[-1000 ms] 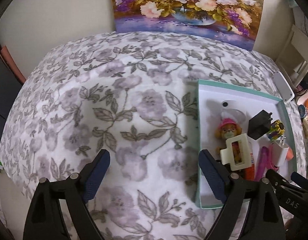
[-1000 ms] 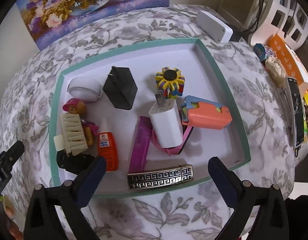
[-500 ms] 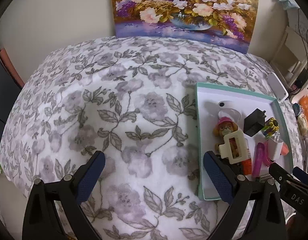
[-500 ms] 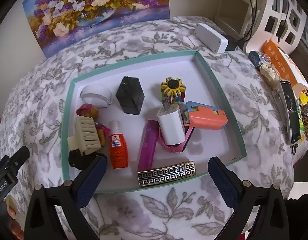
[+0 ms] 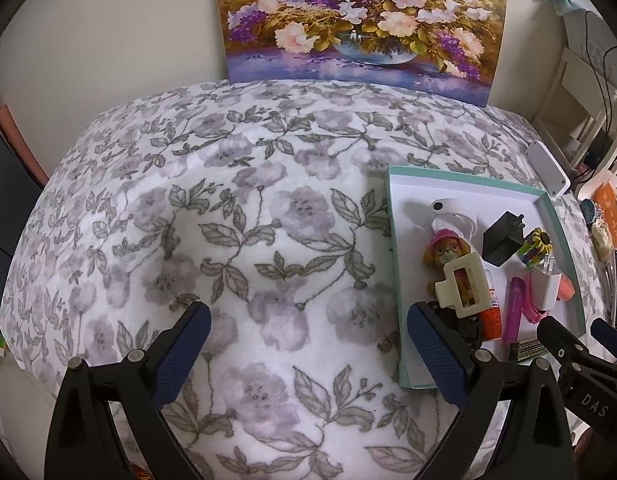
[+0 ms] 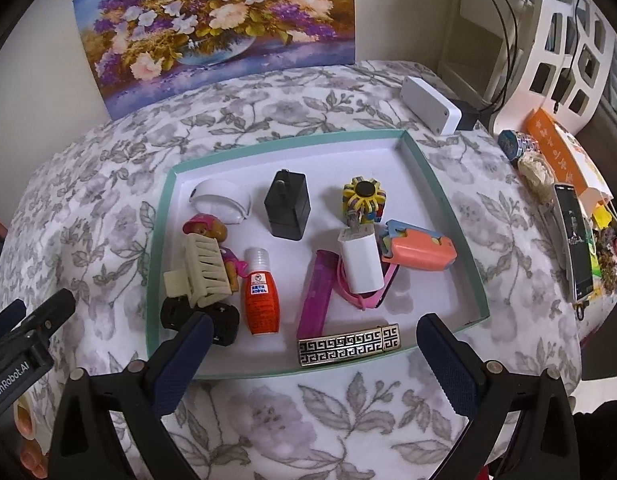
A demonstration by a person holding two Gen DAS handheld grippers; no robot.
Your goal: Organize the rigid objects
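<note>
Hair clip (image 6: 349, 345), the flat metal one, lies just past my right gripper (image 6: 314, 356), whose jaws stand wide with nothing between them; my left gripper (image 5: 308, 344) hangs equally wide over bare blanket (image 5: 236, 240). I judge the clip stiff, light and slick, best pinched across its narrow width. At 11 o'clock the orange bottle (image 6: 261, 302) would roll; take its waist. Everything sits in the teal tray (image 6: 444, 208), crowded toward 10 o'clock.
</note>
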